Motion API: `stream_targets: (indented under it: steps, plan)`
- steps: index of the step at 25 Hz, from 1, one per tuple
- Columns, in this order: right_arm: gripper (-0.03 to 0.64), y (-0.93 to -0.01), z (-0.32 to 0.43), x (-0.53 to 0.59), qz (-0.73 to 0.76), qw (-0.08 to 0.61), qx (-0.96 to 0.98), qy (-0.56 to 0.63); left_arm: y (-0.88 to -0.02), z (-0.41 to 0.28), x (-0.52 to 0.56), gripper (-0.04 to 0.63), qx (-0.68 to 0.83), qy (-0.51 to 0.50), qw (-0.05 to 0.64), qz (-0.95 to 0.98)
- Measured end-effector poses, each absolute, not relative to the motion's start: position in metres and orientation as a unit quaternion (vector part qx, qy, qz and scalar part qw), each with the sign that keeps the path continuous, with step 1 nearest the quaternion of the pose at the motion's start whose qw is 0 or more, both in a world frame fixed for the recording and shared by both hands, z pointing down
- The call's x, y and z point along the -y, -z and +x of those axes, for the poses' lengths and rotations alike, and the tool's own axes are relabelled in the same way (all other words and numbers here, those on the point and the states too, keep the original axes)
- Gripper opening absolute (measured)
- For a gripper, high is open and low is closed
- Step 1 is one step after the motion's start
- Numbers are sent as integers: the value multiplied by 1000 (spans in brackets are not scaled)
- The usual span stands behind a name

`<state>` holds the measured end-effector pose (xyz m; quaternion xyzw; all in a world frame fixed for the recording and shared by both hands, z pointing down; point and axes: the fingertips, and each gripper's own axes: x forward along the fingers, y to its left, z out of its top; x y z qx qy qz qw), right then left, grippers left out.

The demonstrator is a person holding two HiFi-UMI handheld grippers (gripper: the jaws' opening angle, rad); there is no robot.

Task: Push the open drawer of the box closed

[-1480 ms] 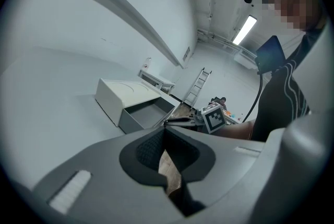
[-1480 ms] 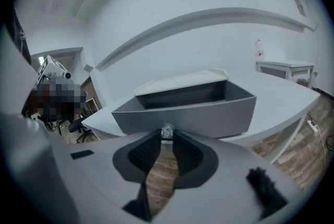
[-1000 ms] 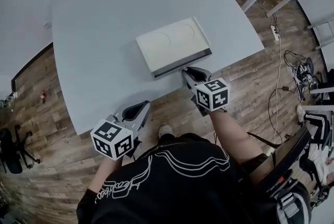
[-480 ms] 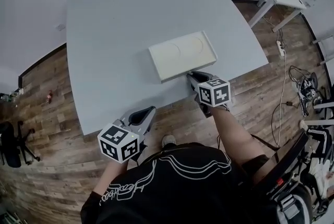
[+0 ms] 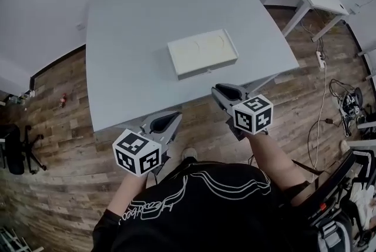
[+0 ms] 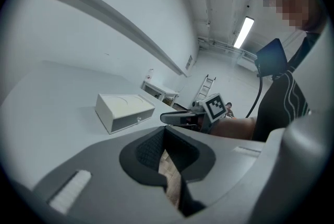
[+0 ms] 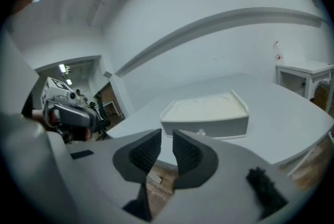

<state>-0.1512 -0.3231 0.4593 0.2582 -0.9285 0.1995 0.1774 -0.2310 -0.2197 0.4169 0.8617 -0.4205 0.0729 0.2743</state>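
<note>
- One second on, showing the drawer (image 7: 209,128) flush in the white box (image 5: 202,54), sitting toward the table's (image 5: 129,27) near side; earlier, standing slightly out.
- Reading as the push done.
- Drawing the right gripper (image 5: 220,92) back off the box front, past the table edge, jaws a slit apart, holding nothing.
- Keeping the left gripper (image 5: 172,120) just beside the near edge, pinched together, empty.

Bright, even light; fisheye-warped, dark-vignetted edges.
</note>
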Motion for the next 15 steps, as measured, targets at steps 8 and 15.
stream_targets:
  steps: [8,15]
  plan:
    - [11,-358,-86,184,116,118,974,-158,-356,-127,151,5,412,-59,220,882]
    - [9,-326,-34,128,89,97,981,-145,-325,-76,101,5,430,-52,187,882]
